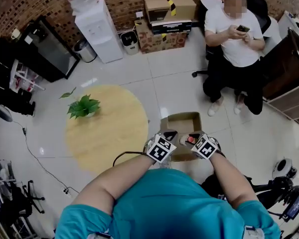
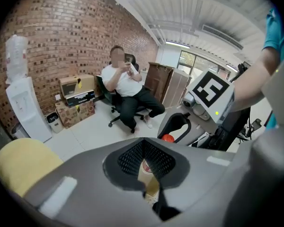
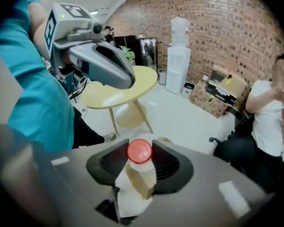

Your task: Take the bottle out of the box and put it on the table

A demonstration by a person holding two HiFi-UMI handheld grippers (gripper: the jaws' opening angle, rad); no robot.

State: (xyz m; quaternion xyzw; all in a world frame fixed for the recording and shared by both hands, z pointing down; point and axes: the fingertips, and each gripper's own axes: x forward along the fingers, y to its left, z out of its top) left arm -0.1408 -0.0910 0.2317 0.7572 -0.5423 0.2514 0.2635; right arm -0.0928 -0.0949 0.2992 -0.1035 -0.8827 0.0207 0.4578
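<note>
A clear bottle (image 3: 141,176) with a red cap (image 3: 140,151) stands between the pads of my right gripper (image 3: 140,162), which is shut on its neck. In the head view the bottle (image 1: 191,140) hangs above the open cardboard box (image 1: 164,125) on the floor. My left gripper (image 1: 170,135) is close beside it on the left, its jaws together with nothing in them. In the left gripper view the jaw tips (image 2: 143,143) meet, and brown cardboard (image 2: 149,181) shows through the gap below. The round yellow table (image 1: 107,133) is to the left of the box.
A potted plant (image 1: 83,106) stands on the table's far left part. A seated person (image 1: 236,44) is beyond the box at the right. A water dispenser (image 1: 97,29) and stacked cartons (image 1: 167,19) line the brick wall. A dark cabinet (image 1: 289,78) is at the right.
</note>
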